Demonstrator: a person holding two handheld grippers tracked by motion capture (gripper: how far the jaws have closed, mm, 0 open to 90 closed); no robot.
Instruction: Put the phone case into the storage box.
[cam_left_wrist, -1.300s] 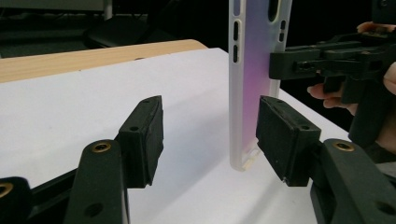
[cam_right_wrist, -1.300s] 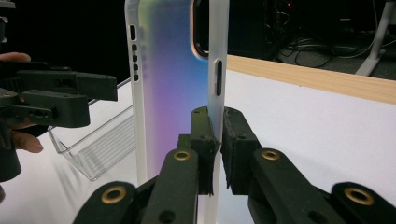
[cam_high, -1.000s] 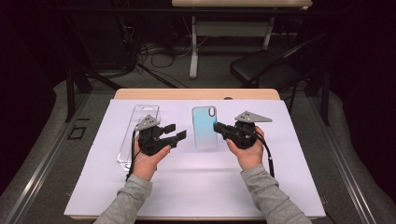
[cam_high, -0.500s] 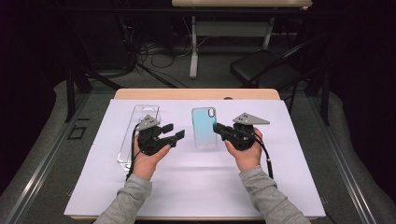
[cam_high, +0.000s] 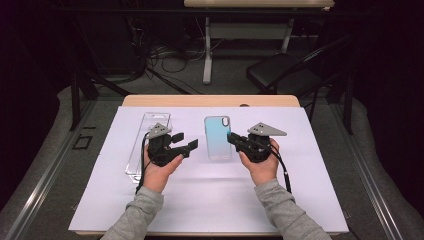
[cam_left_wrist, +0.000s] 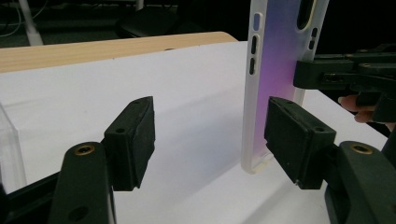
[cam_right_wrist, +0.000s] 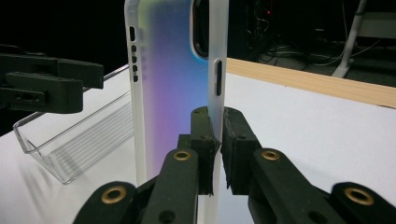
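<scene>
Right gripper (cam_right_wrist: 215, 154) fingers clench the phone case (cam_right_wrist: 175, 88) rim; left gripper (cam_left_wrist: 210, 140) fingers released, so the thin-edge grip may slip.

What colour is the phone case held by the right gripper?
The phone case is frosted white at the edges, its back shading from pale teal to purple; the right gripper view shows it best.

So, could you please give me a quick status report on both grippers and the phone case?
Right gripper clamped on phone case edge. Left gripper open, jaws just widened. Clear tray at left, nothing blocking.
</scene>
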